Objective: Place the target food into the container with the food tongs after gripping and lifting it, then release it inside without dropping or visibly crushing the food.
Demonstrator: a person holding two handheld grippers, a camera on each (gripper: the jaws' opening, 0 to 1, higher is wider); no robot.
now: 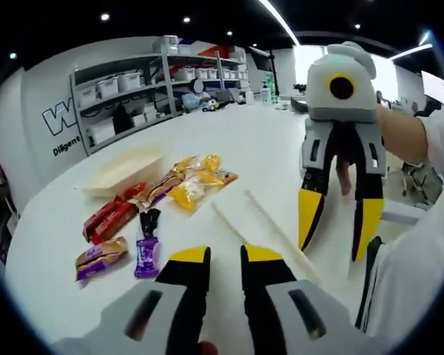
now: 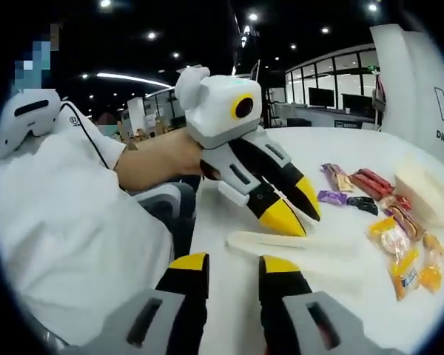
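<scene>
1. White table (image 1: 251, 148) in the left gripper view carries snack packets (image 1: 155, 200), a cream container (image 1: 126, 168) and pale tongs (image 1: 270, 229); the left tool (image 1: 226, 255) sits apart.
2. Right gripper view: the right tool (image 2: 233, 262) sits apart, just before the tongs (image 2: 296, 244).

Bare table (image 1: 274, 159) — snack packets (image 1: 144, 214) leftward

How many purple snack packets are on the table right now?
2. In the left gripper view, one small purple packet lies nearest the left gripper; a brown-and-purple packet lies beside it toward the table edge. Others may hide under the snack pile.
</scene>
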